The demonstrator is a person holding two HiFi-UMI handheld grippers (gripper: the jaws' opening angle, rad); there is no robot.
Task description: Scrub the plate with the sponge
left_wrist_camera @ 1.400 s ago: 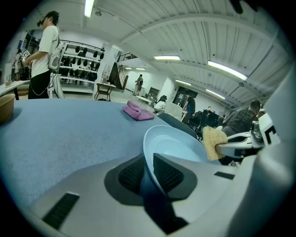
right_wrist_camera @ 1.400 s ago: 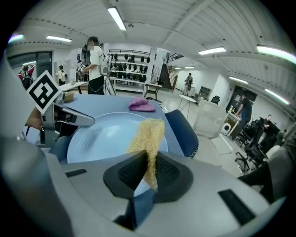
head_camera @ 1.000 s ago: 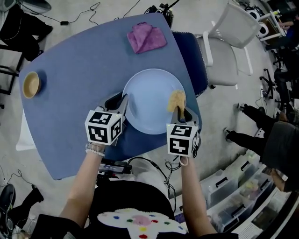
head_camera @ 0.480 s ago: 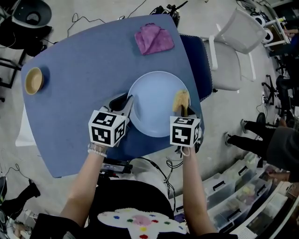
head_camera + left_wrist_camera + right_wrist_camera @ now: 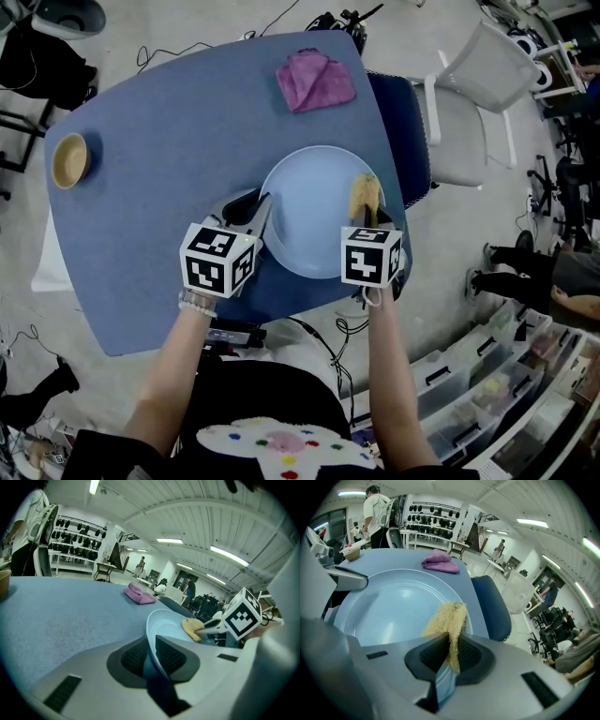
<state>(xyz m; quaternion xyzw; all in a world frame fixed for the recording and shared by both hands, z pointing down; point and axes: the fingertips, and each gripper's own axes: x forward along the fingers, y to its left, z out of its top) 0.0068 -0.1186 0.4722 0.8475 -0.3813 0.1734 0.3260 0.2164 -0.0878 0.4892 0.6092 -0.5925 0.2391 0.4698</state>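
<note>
At the left edge of the blue table a small wooden bowl stands alone, well apart from everything else. Your left gripper comes in from the near edge, and its jaws are clamped on the left rim of the plate, one pad above the rim and one below. In the left gripper view that side of the plate looks tipped up off the table.

The pale blue plate sits towards the table's near right corner, with its right rim close to the right edge. Beyond it, by the far edge, lies a folded purple cloth, clear of the plate.

The yellow sponge rests on the inner face of the plate at its right rim. Your right gripper points steeply down, its jaws closed tight on the near end of the sponge, whose free end spreads over the plate's surface.

Past the table's right edge a blue chair seat is tucked in, with a white chair just beyond.
</note>
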